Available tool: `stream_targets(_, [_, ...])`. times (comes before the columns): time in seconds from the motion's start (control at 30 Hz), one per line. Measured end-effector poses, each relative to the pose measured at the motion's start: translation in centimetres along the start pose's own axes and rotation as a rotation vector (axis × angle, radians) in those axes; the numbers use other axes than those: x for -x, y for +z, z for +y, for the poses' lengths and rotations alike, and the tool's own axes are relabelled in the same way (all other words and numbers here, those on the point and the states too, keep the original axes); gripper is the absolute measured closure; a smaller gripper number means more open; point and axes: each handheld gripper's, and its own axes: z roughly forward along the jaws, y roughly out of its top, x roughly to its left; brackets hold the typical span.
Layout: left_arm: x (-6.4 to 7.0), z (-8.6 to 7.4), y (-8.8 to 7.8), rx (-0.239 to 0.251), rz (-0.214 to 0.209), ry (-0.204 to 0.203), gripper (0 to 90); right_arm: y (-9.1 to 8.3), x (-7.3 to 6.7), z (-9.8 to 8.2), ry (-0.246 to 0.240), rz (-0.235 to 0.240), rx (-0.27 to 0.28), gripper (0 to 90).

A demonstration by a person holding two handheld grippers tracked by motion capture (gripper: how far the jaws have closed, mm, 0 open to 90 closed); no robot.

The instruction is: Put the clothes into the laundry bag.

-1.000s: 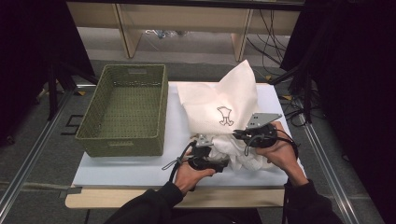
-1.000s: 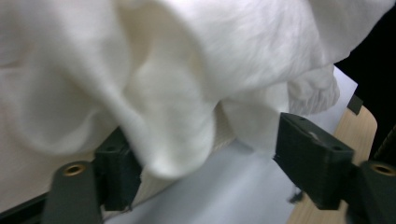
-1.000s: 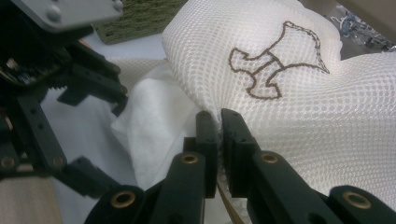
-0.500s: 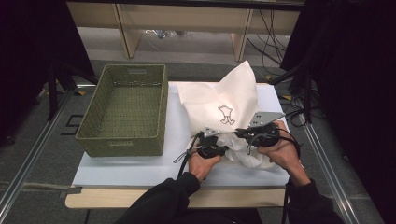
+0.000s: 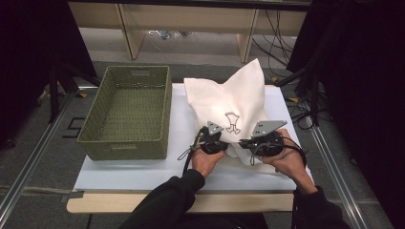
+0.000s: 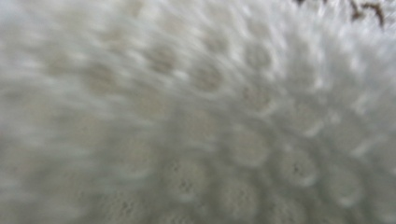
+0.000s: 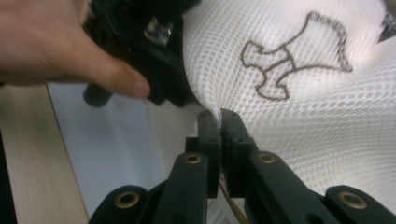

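A person at a white desk (image 5: 143,171) works a white mesh laundry bag (image 5: 229,102) with two grippers. The right gripper (image 7: 219,122) has its fingers clamped together on a pinch of the netting, likely to anchor the bag's near edge. The left gripper (image 5: 213,140) has just been closing; its fingers are buried in the soft honeycomb mesh, apparently gripping it. A green woven basket (image 5: 126,114) sits well left of both.

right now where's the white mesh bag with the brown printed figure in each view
High view: white mesh bag right of centre, beside the green woven basket.
Left gripper view: its blurred mesh across the picture.
Right gripper view: upper right, pinched by the right gripper.
Shared landmark: the brown printed figure.
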Motion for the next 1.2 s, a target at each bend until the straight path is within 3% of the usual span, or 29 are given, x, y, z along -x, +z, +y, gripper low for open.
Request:
stream_targets(0.07, [-0.2,-0.6,-0.3,-0.020,-0.009,0.003,71.9,0.7,-0.1,-0.6,0.003,0.008,-0.016,88.6])
stream_targets(0.1, [-0.3,-0.8,-0.5,-0.039,-0.008,0.015,70.4,0.9,-0.1,-0.9,0.027,0.016,-0.031,88.5])
stream_targets(0.2, [-0.4,-1.4,-0.9,-0.048,-0.023,-0.001,64.3,1.7,-0.1,-1.4,0.027,0.027,-0.040,88.4])
stream_targets(0.23, [-0.6,-1.7,-1.3,-0.064,-0.035,0.000,61.5,1.8,-0.2,-1.5,0.049,0.031,-0.049,88.4])
stream_targets(0.3, [-0.9,-2.1,-2.1,-0.089,-0.033,0.015,54.6,2.5,-0.2,-1.8,0.033,0.039,-0.063,88.3])
stream_targets(0.33, [-1.0,-2.2,-2.5,-0.102,-0.034,0.011,51.9,2.7,-0.4,-1.9,0.049,0.047,-0.074,88.3])
stream_targets(0.4, [-1.3,-2.3,-3.6,-0.150,-0.053,0.038,45.6,3.3,-0.5,-2.1,0.057,0.053,-0.093,88.2])
stream_targets(0.5, [-1.7,-3.0,-5.5,-0.179,-0.078,0.089,39.4,4.0,-0.8,-2.3,0.032,0.056,-0.116,88.0])
stream_targets(0.63, [-2.9,-3.6,-7.1,-0.242,-0.066,0.139,37.3,4.6,-0.8,-2.4,0.045,0.056,-0.141,87.9])
stream_targets(0.67, [-3.1,-3.8,-7.3,-0.251,-0.054,0.136,37.4,4.7,-0.8,-2.4,0.048,0.064,-0.138,87.9])
stream_targets(0.7, [-3.3,-3.9,-7.3,-0.259,-0.049,0.129,37.5,4.8,-0.7,-2.5,0.020,0.049,-0.123,87.8])
stream_targets(0.73, [-3.4,-3.9,-7.3,-0.258,-0.051,0.125,37.4,4.9,-0.6,-2.5,0.022,0.050,-0.121,87.8])
stream_targets(0.8, [-3.6,-3.8,-7.2,-0.249,-0.054,0.139,36.8,5.0,-0.5,-2.6,0.043,0.043,-0.127,87.8])
stream_targets(0.87, [-3.7,-3.6,-6.7,-0.259,-0.072,0.174,36.8,5.2,-0.5,-2.6,0.028,0.047,-0.125,87.7])
stream_targets(0.93, [-3.8,-3.6,-6.2,-0.262,-0.084,0.179,36.4,5.3,-0.5,-2.6,0.006,0.031,-0.122,87.6])
stream_targets(1.07, [-4.2,-3.6,-5.5,-0.316,-0.091,0.217,32.1,5.3,-0.5,-2.6,0.017,0.038,-0.118,87.6])
stream_targets(1.2, [-4.4,-3.6,-4.9,-0.317,-0.079,0.246,39.6,5.3,-0.4,-2.5,0.013,0.030,-0.116,87.5])
